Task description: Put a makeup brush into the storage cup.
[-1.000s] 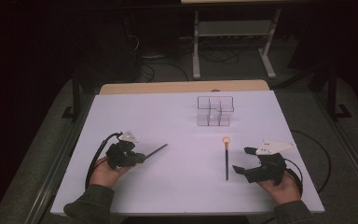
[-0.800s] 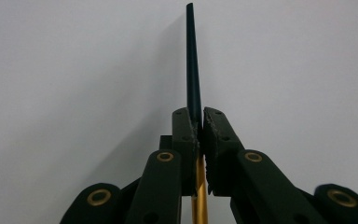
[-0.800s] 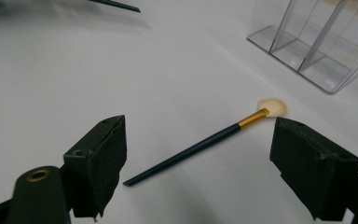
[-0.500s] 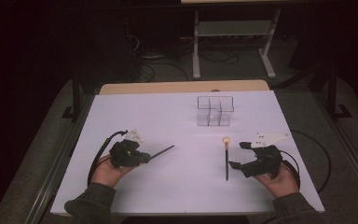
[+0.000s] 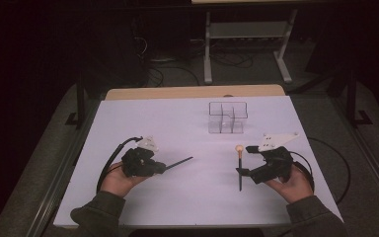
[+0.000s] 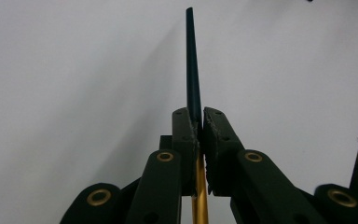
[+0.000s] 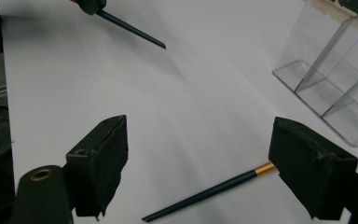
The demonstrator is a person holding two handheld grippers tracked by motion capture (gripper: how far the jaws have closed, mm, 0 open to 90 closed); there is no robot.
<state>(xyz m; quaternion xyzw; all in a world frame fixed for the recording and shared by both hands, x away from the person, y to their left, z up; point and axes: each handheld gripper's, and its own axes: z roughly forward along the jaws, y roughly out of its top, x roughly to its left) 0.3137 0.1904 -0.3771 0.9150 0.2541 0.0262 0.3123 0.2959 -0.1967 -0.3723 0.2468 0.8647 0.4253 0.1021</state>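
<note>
Brush handle (image 6: 192,70) sits clamped thin in my left gripper (image 5: 160,167) — it could pivot or slip. Right gripper (image 7: 200,154), jaws apart, could nudge the second brush (image 5: 240,168) away across the desk (image 5: 128,123).

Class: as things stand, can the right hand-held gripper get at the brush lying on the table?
Probably yes: the right hand-held gripper is open, the brush lies between its jaws, nothing blocking.

Left hand-held gripper (image 5: 164,167) shifted forward and up over bench (image 5: 192,207), carrying clamped dark brush (image 5: 177,163) with it; handle tip now farther along. Right hand-held gripper (image 5: 244,159) lifted and advanced, jaws wide, above second brush (image 5: 239,168) lying on bench.
</note>
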